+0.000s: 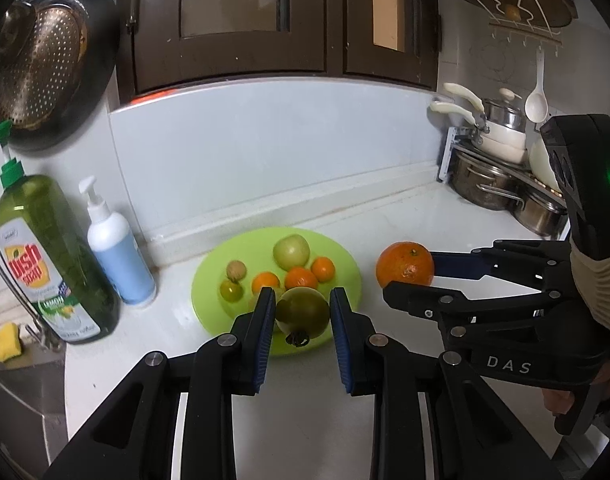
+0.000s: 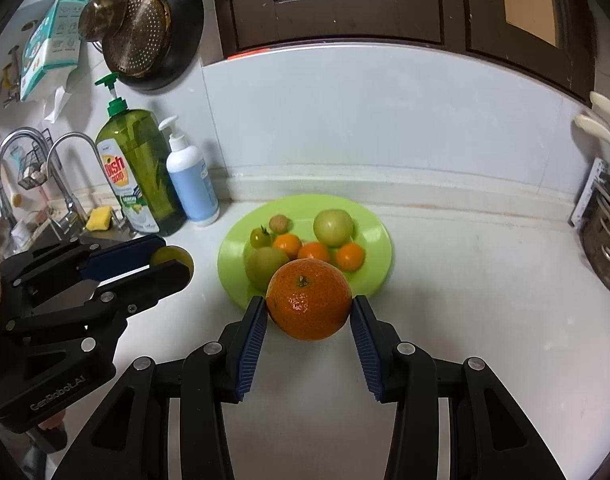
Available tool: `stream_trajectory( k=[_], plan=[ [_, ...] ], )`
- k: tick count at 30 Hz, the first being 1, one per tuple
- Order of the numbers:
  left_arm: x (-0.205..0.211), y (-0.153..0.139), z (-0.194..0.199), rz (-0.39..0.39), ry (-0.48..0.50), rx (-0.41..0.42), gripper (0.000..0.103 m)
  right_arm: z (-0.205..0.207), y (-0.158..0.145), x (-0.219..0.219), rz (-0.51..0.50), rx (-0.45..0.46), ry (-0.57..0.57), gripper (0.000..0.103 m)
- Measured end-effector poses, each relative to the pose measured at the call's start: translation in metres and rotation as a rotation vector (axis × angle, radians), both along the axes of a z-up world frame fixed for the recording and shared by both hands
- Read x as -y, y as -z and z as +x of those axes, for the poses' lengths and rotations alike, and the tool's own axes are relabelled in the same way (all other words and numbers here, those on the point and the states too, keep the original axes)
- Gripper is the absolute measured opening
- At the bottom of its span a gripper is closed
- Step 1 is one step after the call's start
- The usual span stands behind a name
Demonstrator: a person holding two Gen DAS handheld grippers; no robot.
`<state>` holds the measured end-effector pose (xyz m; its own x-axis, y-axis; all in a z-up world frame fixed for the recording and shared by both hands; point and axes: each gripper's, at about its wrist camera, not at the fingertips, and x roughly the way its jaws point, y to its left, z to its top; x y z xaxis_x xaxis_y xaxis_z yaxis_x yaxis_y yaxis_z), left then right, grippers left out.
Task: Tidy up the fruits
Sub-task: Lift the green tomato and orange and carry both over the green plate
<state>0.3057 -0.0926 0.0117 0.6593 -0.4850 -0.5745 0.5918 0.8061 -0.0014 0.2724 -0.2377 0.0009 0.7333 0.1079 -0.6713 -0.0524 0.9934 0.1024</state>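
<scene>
Landmark = green plate (image 2: 379, 236) on the white counter (image 2: 465, 300); both grippers carry fruit in front of it.

R gripper (image 2: 308, 322): fingers fairly wide, pads pressed on either side of a big orange (image 2: 309, 299); held at the plate's near edge in its own cam, but the L cam shows the orange (image 1: 405, 265) off the plate's right side, so prob. not over it yet.

L gripper (image 1: 303, 314): narrower, pads clamping a green pomegranate-type fruit (image 1: 302, 311), calyx facing cam; R cam shows it (image 2: 173, 258) well left of the plate, near the dish soap bottle (image 2: 143, 172) & blue pump bottle (image 2: 193, 178).

On the plate: pale green apple (image 2: 333, 226), three small oranges (image 2: 313, 252), a green tomato (image 2: 261, 237), a small brownish fruit (image 2: 279, 223), a larger green fruit (image 2: 265, 266) at the near rim; middle pretty full, bare space mostly at the right & far rims.

Risks, as I judge them:
- round fruit, shallow plate w/ low rim; a drop from height prob. rolls it off onto the counter;
- setting the big orange on the small ones could knock them apart or push one over the rim;
- both grippers heading in together; fingers could collide over the plate;
- grip is only two side pads on smooth skin; a tilt or loosening could let fruit slip early;
- L swing near the bottles could tip the pump bottle.
</scene>
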Motion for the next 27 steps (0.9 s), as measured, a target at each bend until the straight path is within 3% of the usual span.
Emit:
stream_trajectory(
  k=[12,27],
  plan=[
    [-0.002,0.0,0.058,0.036,-0.018,0.006,0.028,0.06,-0.004,-0.008,-0.025,-0.004,-0.036,0.044],
    [-0.003,0.035,0.131,0.107,-0.029,-0.044,0.028,0.149,0.027,-0.022,-0.048,-0.064,-0.122,0.044]
  ],
)
